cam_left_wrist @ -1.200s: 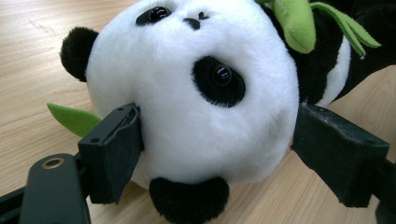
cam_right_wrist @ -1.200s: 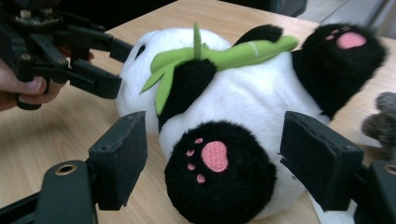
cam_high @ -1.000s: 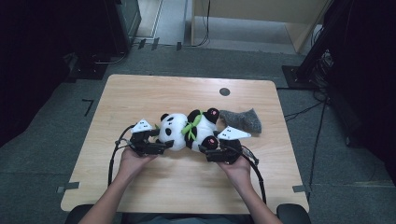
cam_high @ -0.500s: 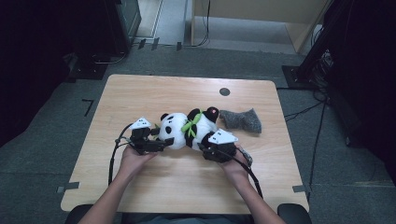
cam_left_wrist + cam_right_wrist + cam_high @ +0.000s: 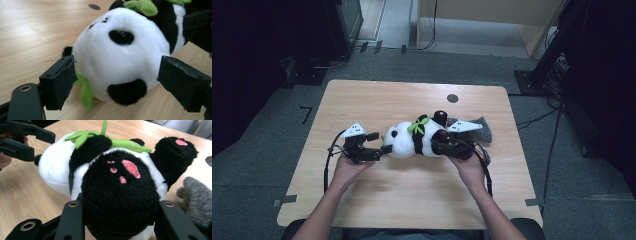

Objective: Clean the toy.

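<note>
One table [image 5: 377, 200] carries the work; mid-table lies the panda [image 5: 412, 139], head left, feet right, a grey toy [image 5: 479, 131] just beyond. The right gripper [image 5: 117, 220] has just been closing and its jaws now clamp a black foot — the grab step. The left gripper [image 5: 125, 85] stands apart around the head, not pressing. Next, I judge: a lift, the left closing first.

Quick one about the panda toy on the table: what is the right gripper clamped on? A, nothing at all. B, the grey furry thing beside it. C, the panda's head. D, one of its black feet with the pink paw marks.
D: in the right gripper view the right gripper has its jaws pressed on either side of the panda's black foot with pink pads, having just been closing on it.
</note>
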`<act>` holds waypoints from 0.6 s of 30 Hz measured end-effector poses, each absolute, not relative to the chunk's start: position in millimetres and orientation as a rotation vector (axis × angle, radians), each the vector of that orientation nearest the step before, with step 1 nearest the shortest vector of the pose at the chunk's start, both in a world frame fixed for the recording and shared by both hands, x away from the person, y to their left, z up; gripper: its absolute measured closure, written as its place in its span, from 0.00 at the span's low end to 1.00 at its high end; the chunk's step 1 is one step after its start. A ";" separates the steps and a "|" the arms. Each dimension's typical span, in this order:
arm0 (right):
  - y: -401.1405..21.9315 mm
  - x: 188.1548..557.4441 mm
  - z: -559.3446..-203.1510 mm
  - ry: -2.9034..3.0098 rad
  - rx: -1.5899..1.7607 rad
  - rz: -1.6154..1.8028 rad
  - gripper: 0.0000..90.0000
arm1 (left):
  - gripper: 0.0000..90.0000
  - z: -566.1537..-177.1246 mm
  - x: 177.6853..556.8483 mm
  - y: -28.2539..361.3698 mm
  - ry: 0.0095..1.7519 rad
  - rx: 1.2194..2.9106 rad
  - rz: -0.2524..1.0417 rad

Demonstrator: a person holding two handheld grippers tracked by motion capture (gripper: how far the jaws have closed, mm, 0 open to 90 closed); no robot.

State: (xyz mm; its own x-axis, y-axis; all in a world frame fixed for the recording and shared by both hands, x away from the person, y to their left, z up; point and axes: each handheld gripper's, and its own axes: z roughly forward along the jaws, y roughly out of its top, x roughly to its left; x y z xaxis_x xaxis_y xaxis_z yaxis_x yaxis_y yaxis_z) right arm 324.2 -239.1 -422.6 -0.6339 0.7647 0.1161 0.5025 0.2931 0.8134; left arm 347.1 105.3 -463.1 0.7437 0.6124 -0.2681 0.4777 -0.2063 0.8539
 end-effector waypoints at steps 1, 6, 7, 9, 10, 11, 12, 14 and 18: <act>-240.3 324.7 -419.0 2.275 1.151 1.260 0.65 | 0.16 -462.2 346.6 107.3 0.826 1.850 0.155; -248.3 327.7 -399.0 2.262 1.180 1.312 0.65 | 0.15 -462.0 344.9 109.6 0.766 1.862 0.139; -249.2 327.8 -395.2 2.261 1.190 1.328 0.65 | 0.15 -462.5 344.5 108.1 0.755 1.876 0.153; -249.8 327.2 -388.8 2.268 1.208 1.375 0.65 | 0.15 -464.2 342.7 103.3 0.724 1.897 0.181; -249.4 326.8 -386.6 2.278 1.209 1.403 0.65 | 0.14 -464.5 341.8 102.2 0.691 1.899 0.171; -248.7 325.9 -384.5 2.283 1.205 1.419 0.65 | 0.11 -464.2 340.4 100.9 0.668 1.899 0.179; -247.7 325.0 -382.8 2.293 1.203 1.433 0.65 | 0.11 -463.4 339.0 99.9 0.653 1.904 0.199; -246.3 323.1 -380.7 2.309 1.209 1.464 0.66 | 0.12 -462.6 336.4 97.2 0.621 1.910 0.218; -244.2 322.5 -380.9 2.311 1.217 1.474 0.66 | 0.17 -460.2 331.6 87.0 0.594 1.954 0.262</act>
State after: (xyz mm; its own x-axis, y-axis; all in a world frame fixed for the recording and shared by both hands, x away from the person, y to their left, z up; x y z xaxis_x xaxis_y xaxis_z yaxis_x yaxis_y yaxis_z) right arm 322.5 -244.2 -380.9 -0.6620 0.6921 0.2877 0.5525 0.1913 0.8112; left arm 331.6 87.0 -460.2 0.8540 0.5145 -0.0778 0.2901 -0.3467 0.8920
